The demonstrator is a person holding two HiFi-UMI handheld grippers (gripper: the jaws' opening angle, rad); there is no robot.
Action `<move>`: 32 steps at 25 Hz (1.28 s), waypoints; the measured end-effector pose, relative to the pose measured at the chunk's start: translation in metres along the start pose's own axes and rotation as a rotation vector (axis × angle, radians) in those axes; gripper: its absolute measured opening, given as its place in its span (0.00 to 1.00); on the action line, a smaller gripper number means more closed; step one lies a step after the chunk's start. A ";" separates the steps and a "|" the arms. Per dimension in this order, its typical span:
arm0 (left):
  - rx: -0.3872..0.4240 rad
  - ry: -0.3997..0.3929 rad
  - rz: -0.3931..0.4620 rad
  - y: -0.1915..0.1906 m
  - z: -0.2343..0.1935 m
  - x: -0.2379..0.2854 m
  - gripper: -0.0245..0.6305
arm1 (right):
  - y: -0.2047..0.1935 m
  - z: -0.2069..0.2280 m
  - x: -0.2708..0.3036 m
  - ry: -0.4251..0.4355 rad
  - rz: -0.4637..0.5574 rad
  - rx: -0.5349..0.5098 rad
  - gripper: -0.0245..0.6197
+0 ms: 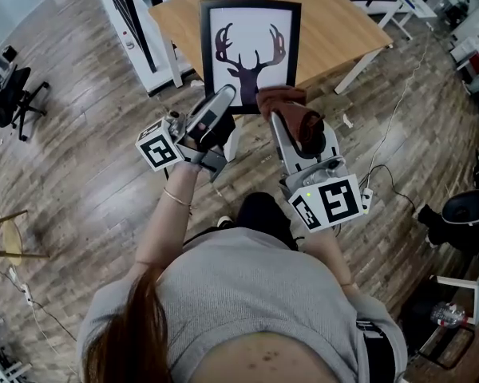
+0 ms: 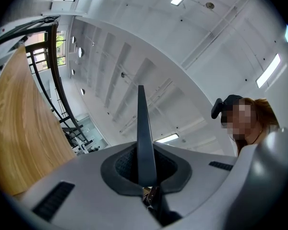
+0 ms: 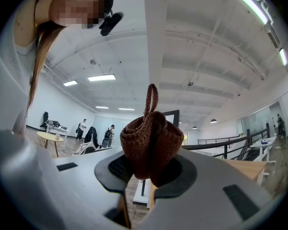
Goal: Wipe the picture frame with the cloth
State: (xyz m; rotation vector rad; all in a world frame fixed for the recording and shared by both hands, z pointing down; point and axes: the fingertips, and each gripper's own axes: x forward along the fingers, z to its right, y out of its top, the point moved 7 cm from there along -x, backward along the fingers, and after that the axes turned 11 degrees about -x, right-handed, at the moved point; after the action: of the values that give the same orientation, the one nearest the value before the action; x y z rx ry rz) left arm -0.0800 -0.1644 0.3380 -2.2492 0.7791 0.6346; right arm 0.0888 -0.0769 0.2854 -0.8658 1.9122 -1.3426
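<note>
A black picture frame (image 1: 250, 50) with a deer-head silhouette on white stands upright in front of the person, in the head view. My left gripper (image 1: 223, 98) is shut on its lower left edge. In the left gripper view the frame's thin dark edge (image 2: 143, 133) runs up from between the jaws of the left gripper (image 2: 146, 176). My right gripper (image 1: 281, 114) is shut on a bunched brown knitted cloth (image 1: 294, 110), which sits at the frame's lower right corner. The cloth (image 3: 151, 143) fills the jaws of the right gripper (image 3: 149, 174).
A wooden table (image 1: 335, 22) on white legs stands just behind the frame. A black railing (image 1: 132, 6) is at the back left, an office chair (image 1: 8, 94) at far left and a wooden stool (image 1: 4, 246) lower left. Distant people (image 3: 81, 128) stand across the hall.
</note>
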 end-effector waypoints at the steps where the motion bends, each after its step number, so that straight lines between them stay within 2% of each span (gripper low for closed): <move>1: -0.005 0.003 0.001 0.000 -0.002 -0.002 0.07 | -0.003 -0.001 0.000 0.003 -0.005 0.019 0.19; 8: -0.053 0.051 0.012 -0.002 -0.028 -0.011 0.07 | -0.027 -0.001 -0.001 0.029 -0.092 0.097 0.19; 13: -0.138 0.118 0.080 -0.012 -0.056 -0.021 0.07 | -0.054 0.009 -0.018 0.054 -0.136 0.258 0.19; 15: -0.168 0.146 0.103 -0.018 -0.068 -0.028 0.07 | -0.062 0.014 -0.024 0.052 -0.149 0.288 0.19; 19: -0.231 0.239 0.140 -0.023 -0.105 -0.045 0.07 | -0.073 0.025 -0.023 0.036 -0.179 0.298 0.19; 25: -0.324 0.432 0.156 -0.045 -0.168 -0.083 0.07 | -0.085 0.027 -0.021 0.045 -0.226 0.282 0.19; 27: -0.361 0.467 0.171 -0.057 -0.185 -0.096 0.07 | -0.088 0.026 -0.028 0.052 -0.243 0.274 0.19; 32: -0.419 0.537 0.183 -0.069 -0.214 -0.116 0.07 | -0.096 0.037 -0.032 0.052 -0.250 0.359 0.19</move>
State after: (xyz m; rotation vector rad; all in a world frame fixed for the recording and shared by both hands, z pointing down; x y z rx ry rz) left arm -0.0682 -0.2352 0.5804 -2.8065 1.2131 0.2846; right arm 0.1512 -0.0958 0.3705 -0.9119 1.5649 -1.8056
